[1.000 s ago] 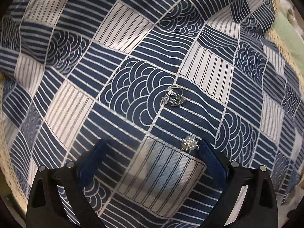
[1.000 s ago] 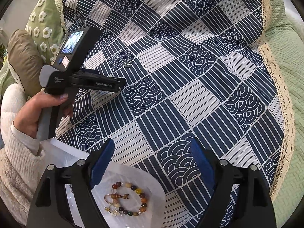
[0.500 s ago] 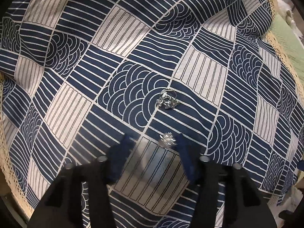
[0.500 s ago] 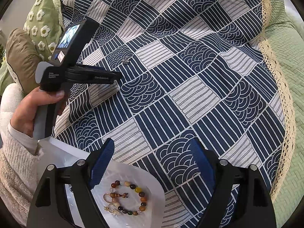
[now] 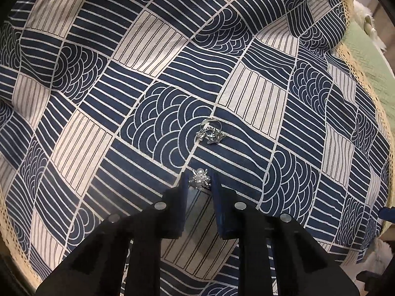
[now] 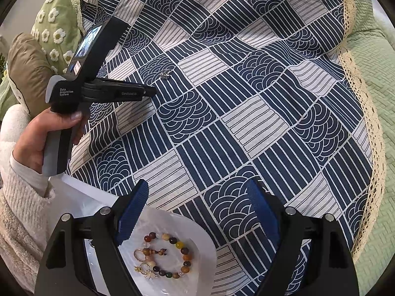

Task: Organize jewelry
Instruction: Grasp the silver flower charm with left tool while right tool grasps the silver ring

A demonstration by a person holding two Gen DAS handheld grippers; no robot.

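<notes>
while the left gripper point(image 5: 199, 181) has just been closing, its pads now pinch the pearl brooch point(image 5: 200, 178) (second silver piece point(image 5: 210, 132) untouched). right gripper point(image 6: 197, 212) hangs spread, empty, over the white dish point(image 6: 197, 231). next: lift clear, carry to dish.

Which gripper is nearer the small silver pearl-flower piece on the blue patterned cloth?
Left. The left gripper, jaws just closing, brackets the small silver pearl-flower piece at its tips. The right gripper hangs open, well away over the white dish holding the bead bracelet.
</notes>
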